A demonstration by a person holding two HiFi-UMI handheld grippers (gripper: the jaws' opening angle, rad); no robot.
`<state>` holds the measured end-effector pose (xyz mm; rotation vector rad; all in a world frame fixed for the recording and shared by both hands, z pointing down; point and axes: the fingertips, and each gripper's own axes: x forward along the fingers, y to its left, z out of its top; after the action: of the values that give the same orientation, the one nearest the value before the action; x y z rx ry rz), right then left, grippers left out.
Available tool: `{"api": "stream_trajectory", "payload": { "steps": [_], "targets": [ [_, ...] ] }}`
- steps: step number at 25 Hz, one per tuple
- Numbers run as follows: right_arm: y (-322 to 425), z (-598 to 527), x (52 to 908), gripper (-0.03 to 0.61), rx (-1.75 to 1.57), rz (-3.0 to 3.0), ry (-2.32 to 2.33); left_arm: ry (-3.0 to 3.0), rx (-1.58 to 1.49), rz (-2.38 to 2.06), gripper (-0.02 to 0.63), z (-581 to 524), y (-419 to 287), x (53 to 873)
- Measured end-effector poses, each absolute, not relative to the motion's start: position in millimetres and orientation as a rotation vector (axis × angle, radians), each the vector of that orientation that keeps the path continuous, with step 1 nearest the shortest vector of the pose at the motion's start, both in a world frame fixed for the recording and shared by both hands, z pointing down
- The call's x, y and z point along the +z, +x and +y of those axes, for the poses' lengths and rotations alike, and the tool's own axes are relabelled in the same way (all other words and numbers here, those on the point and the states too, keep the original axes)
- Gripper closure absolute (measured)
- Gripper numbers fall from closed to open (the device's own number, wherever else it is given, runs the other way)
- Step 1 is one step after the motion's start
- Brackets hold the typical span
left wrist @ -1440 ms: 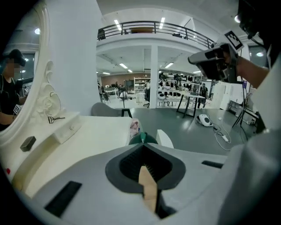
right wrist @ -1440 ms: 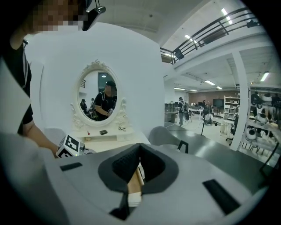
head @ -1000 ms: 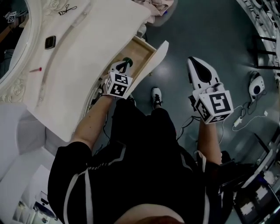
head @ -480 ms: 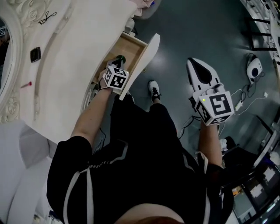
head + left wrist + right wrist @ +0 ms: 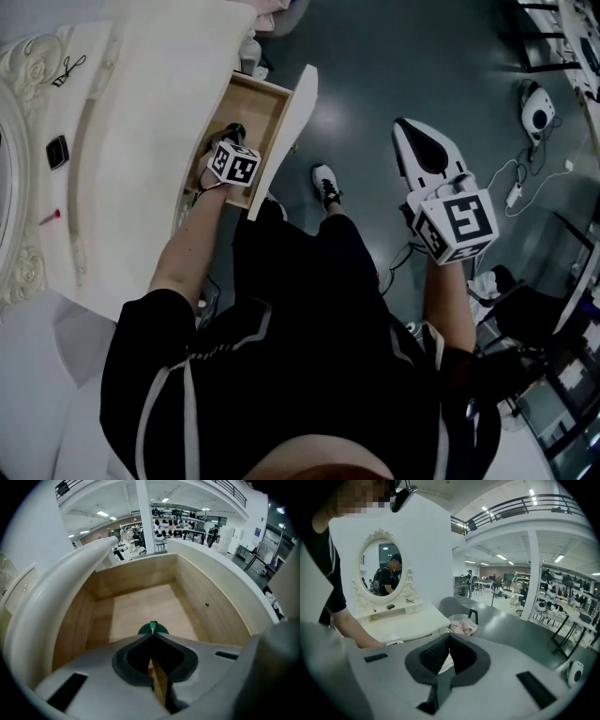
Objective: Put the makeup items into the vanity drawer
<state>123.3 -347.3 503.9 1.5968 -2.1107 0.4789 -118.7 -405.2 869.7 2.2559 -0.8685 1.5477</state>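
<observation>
The left gripper (image 5: 153, 635) is down inside the open drawer (image 5: 211, 606). Its jaws are pressed together on a green item (image 5: 152, 628), which juts forward from their tips just above the drawer's bottom. The right gripper (image 5: 449, 638), jaws closed and empty, is well apart from the drawer.

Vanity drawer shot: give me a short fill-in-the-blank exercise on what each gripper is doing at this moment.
1. The left gripper is inside the vanity drawer, which stands ____.
2. Its jaws are shut on a small item whose visible tip is ____ in colour.
3. The right gripper, out over the floor, has its jaws together and holds ____.

Missing words: open; green; nothing.
</observation>
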Motion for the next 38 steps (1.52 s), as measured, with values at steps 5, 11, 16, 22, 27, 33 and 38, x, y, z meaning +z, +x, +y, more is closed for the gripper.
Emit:
{"api": "stream_trajectory", "payload": {
  "steps": [5,11,16,22,27,33,38],
  "targets": [
    [134.0,-343.7,506.1,0.572,0.499,-2.087,1.623,2.253,1.56,-0.841,0.61,-406.1,-116.6,874.2],
    [138.1,-344.9,506.2,0.572,0.521,-2.104,1.633,2.261,1.589,-0.847,0.609,-406.5,-114.6,873.0],
    [140.3,-346.4,502.2,0.573,0.518,-2.135,1.614,2.239,1.576,-0.855,0.608,-405.1,-115.5,872.2],
    [144.0,-348.2,486.3,0.572,0.482,-2.168,1.604,2.231,1.591,-0.82,0.546,-400.2,-115.0,862.0],
    [142.6,-346.7,465.8,0.572,0.436,-2.222,1.585,2.317,1.526,-0.876,0.541,-409.5,-102.2,819.4],
    [141.7,-356.9,443.9,0.572,0.396,-2.3,1.56,2.367,1.4,-1.008,0.541,-415.8,-103.7,747.6],
    [139.9,-352.1,427.0,0.572,0.366,-2.361,1.516,2.393,1.346,-1.067,0.541,-401.1,-99.7,705.5]
  ]
}}
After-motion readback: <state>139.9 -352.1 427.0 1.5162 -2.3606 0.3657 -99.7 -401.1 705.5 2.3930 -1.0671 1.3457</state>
